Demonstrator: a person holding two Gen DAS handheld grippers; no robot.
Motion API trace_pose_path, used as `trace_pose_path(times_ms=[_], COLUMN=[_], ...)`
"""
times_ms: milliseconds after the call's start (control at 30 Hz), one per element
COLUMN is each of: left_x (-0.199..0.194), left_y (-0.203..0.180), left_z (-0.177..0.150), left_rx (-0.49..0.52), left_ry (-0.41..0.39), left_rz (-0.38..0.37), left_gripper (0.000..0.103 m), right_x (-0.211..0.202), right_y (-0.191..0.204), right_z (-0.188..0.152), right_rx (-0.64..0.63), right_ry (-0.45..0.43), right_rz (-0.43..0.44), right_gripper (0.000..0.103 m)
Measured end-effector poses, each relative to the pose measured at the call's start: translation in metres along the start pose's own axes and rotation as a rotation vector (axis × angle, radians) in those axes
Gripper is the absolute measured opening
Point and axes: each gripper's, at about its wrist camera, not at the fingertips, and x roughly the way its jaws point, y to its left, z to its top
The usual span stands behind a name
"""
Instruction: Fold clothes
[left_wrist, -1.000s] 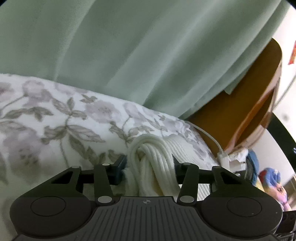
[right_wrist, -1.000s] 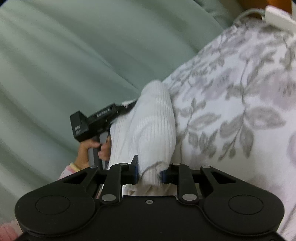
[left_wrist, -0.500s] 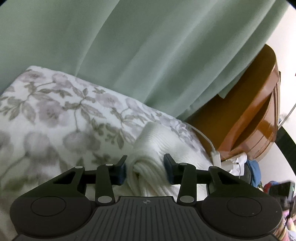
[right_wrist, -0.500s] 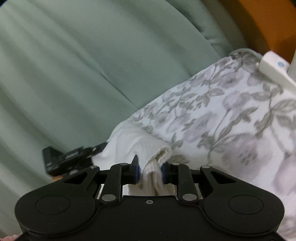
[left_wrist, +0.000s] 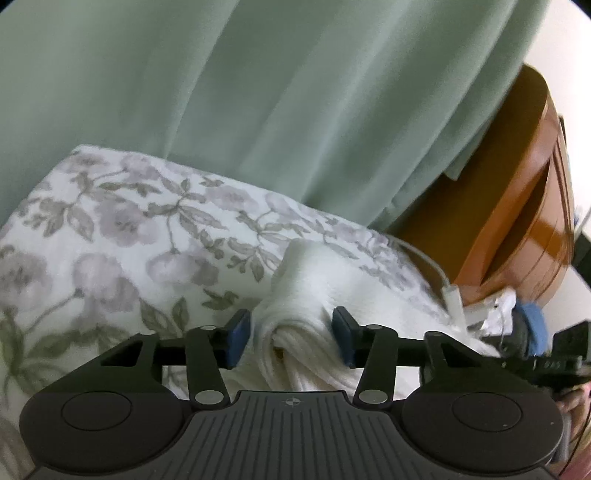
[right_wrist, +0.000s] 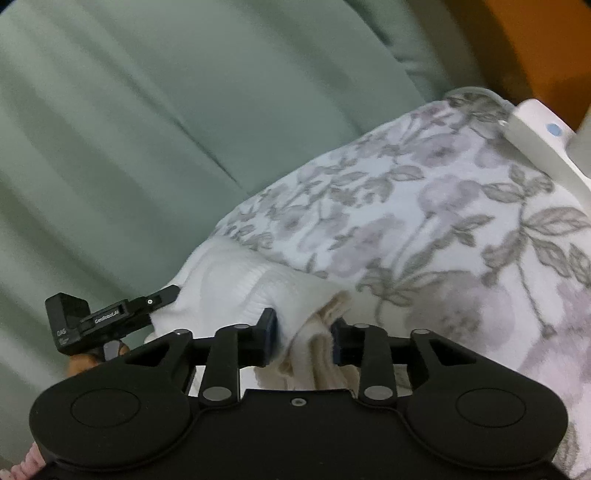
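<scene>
A white ribbed knit garment (left_wrist: 354, 288) lies bunched on the floral bedcover (left_wrist: 110, 229). In the left wrist view its rolled edge sits between the blue pads of my left gripper (left_wrist: 290, 339). The jaws are opening, and a gap shows beside the left pad. In the right wrist view another folded end of the garment (right_wrist: 236, 280) lies between the pads of my right gripper (right_wrist: 303, 338). These jaws are also opening and no longer pinch the cloth. The left tool's black housing (right_wrist: 74, 321) shows at the garment's far side, with a hand under it.
A pale green curtain (left_wrist: 295, 110) hangs behind the bed. An orange-brown wooden headboard (left_wrist: 517, 221) stands at the right, with a white charger and cable (left_wrist: 452, 295) beside it. A white device with a blue dot (right_wrist: 546, 136) lies on the bedcover (right_wrist: 443, 206).
Both pairs of jaws have widened and let go of the white garment. The garment was held up off the bed a second ago and now rests on the bedcover.
</scene>
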Motion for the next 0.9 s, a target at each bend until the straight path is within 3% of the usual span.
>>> trace_pose_path(times_ms=[133, 200, 367, 500, 733, 900], left_x=[0.001, 0.000, -0.004, 0.000, 0.022, 0.037], left_y=[0.007, 0.010, 0.008, 0.007, 0.014, 0.018], left_z=[0.000, 0.000, 0.002, 0.010, 0.019, 0.019], left_rx=[-0.012, -0.023, -0.013, 0.001, 0.021, 0.032], left_ry=[-0.021, -0.028, -0.057, -0.059, 0.034, 0.107], left_rz=[-0.020, -0.047, -0.109, -0.112, -0.091, -0.117], left_gripper=[0.070, 0.078, 0.083, 0.100, 0.102, 0.102], right_x=[-0.010, -0.017, -0.033, -0.038, -0.038, -0.044], right_y=[-0.008, -0.009, -0.003, -0.006, -0.006, -0.008], right_z=[-0.004, -0.008, -0.032, -0.054, -0.081, -0.090], right_rx=[0.028, 0.033, 0.000, 0.063, 0.159, 0.237], right_ry=[-0.032, -0.049, -0.068, -0.066, -0.088, -0.105], right_rz=[0.002, 0.002, -0.029, -0.009, 0.004, 0.037], right_gripper=[0.047, 0.060, 0.070, 0.070, 0.070, 0.069])
